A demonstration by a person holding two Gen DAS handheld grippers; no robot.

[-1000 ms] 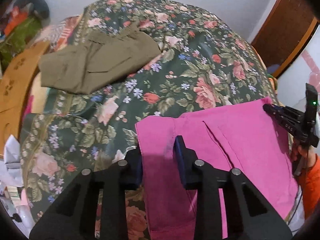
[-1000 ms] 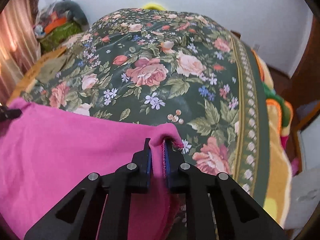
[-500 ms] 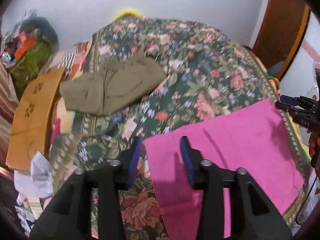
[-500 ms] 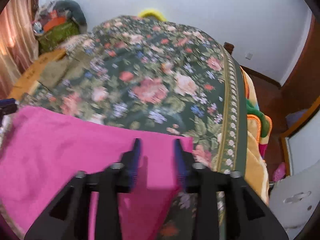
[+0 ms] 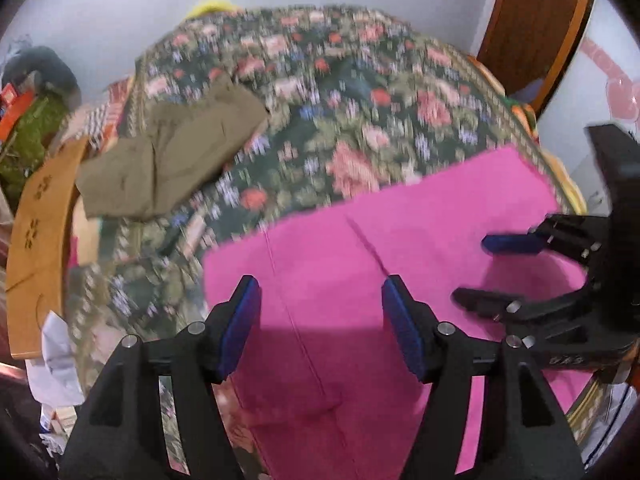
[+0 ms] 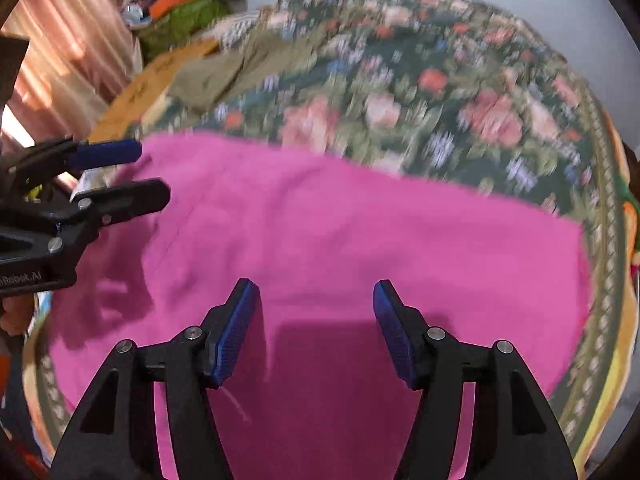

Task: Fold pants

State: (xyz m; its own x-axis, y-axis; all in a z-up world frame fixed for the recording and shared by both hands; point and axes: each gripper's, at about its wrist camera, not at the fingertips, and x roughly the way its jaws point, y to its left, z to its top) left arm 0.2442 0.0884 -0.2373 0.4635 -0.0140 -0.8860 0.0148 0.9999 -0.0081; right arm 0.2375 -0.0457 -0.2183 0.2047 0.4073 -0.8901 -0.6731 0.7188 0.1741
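Observation:
Pink pants (image 5: pixel 400 248) lie flat, folded, on the near part of the floral bedspread (image 5: pixel 340 120); they also show in the right wrist view (image 6: pixel 340 240). My left gripper (image 5: pixel 320 320) is open and empty above their left part. My right gripper (image 6: pixel 316 320) is open and empty above their near middle. The right gripper also shows at the right of the left wrist view (image 5: pixel 476 268), the left gripper at the left of the right wrist view (image 6: pixel 148 172). Both views are blurred by motion.
Folded olive pants (image 5: pixel 172 152) lie at the bed's far left. A wooden board (image 5: pixel 36 232) stands by the bed's left side. Clutter (image 6: pixel 180 4) is piled in the far left corner. A wooden door (image 5: pixel 532 28) is at the back right.
Both grippers have let go of the pink pants, opened wide and pulled up and back. The pants now lie flat on the bed.

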